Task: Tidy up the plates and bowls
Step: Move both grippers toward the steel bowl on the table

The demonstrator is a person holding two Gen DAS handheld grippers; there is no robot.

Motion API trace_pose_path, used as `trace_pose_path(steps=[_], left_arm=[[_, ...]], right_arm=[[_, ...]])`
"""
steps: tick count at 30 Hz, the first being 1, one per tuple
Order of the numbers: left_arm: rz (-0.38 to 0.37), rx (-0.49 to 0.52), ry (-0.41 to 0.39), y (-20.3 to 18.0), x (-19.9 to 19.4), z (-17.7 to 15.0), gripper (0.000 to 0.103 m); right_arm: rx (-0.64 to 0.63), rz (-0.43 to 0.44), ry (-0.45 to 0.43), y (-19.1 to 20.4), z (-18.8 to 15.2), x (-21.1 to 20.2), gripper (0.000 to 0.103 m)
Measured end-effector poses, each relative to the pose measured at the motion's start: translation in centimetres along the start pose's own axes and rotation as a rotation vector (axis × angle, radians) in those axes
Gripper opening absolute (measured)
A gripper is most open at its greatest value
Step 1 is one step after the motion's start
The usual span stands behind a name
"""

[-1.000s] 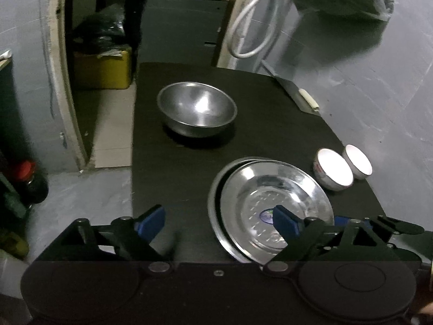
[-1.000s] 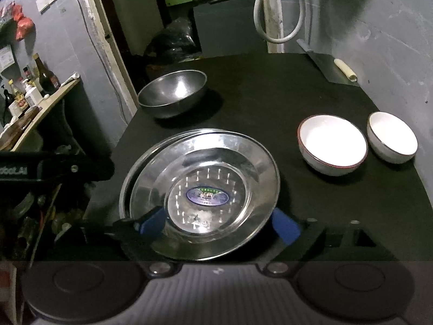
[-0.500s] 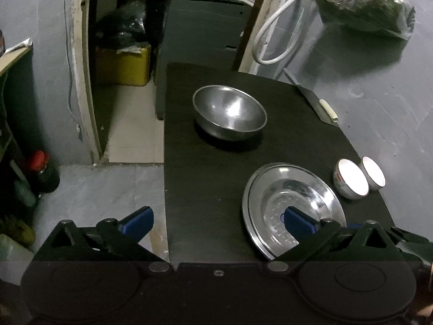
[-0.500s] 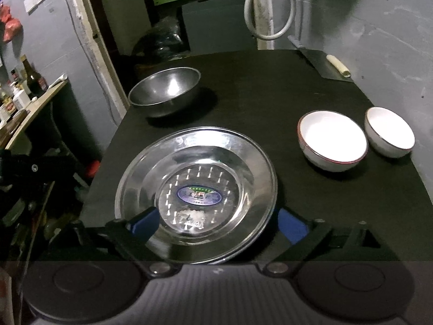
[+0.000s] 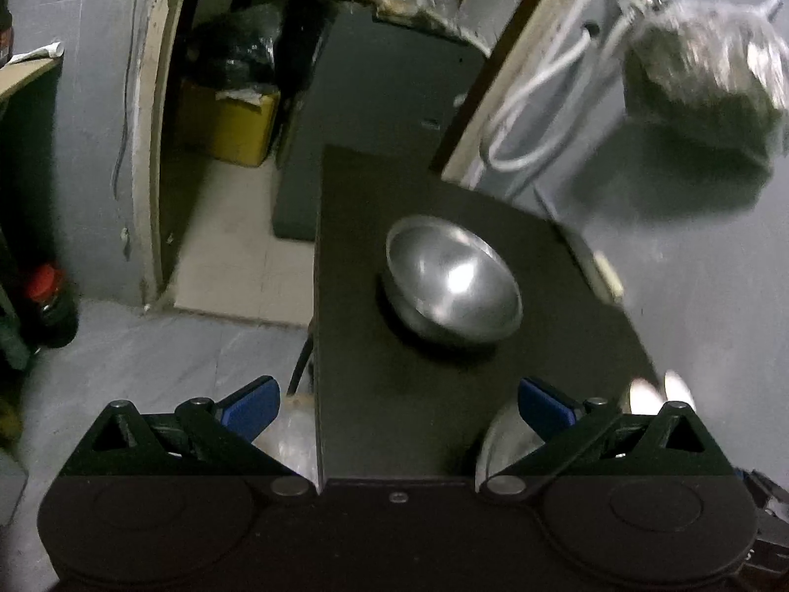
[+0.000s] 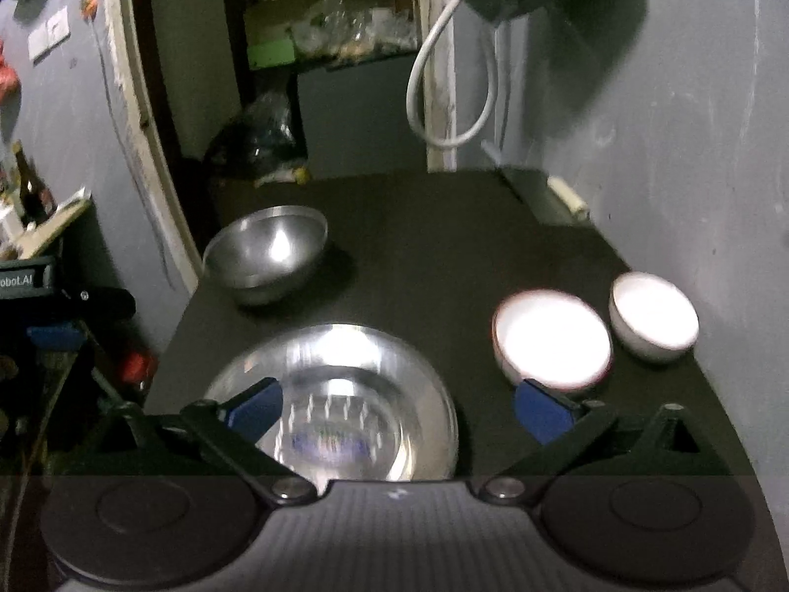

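A steel bowl [image 5: 453, 281] stands on the black table [image 5: 394, 394] near its left edge; it also shows in the right wrist view [image 6: 266, 259]. Stacked steel plates [image 6: 340, 404] lie at the table's front. Two white bowls, a larger one [image 6: 552, 340] and a smaller one [image 6: 653, 315], sit side by side at the right. My left gripper [image 5: 397, 407] is open and empty above the table's front left edge. My right gripper [image 6: 397, 409] is open and empty, above the near side of the plates.
A cleaver [image 6: 547, 195] lies at the table's far right by the grey wall. A white hose [image 6: 444, 79] hangs on the wall behind. A doorway, a yellow box [image 5: 227, 123] and bottles [image 5: 49, 301] are off to the left.
Both grippers have pulled back and up from the plates. The top plate, offset a second ago, now sits square on the one below. The left gripper has swung left past the table's edge.
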State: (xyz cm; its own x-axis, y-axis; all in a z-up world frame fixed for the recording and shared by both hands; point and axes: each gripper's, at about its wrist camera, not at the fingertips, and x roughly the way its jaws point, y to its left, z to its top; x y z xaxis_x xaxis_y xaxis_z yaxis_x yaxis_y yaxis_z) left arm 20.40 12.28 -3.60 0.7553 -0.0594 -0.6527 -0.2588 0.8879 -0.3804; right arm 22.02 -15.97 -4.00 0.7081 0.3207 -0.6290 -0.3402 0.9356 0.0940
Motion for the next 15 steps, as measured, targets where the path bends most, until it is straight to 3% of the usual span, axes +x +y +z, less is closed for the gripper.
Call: trace_pose_path(steps=[4,8,15], left_arm=[[0.023,0.039,-0.020,0.1,3.0,2.9,0.102],[0.026,0.061,0.011,-0.1,6.7,5.2,0.102],[0.075,0.114,0.068,-0.5,11.2,7.0,0.102]], right_arm=[[0.002,0.004,-0.004,1.1,3.0,2.8,0.103],[0.007,0.028,0.021,2.6,6.0,7.1,0.103],[-0.063,0.002,0.063,5.2,8.3,12.9,0.103]])
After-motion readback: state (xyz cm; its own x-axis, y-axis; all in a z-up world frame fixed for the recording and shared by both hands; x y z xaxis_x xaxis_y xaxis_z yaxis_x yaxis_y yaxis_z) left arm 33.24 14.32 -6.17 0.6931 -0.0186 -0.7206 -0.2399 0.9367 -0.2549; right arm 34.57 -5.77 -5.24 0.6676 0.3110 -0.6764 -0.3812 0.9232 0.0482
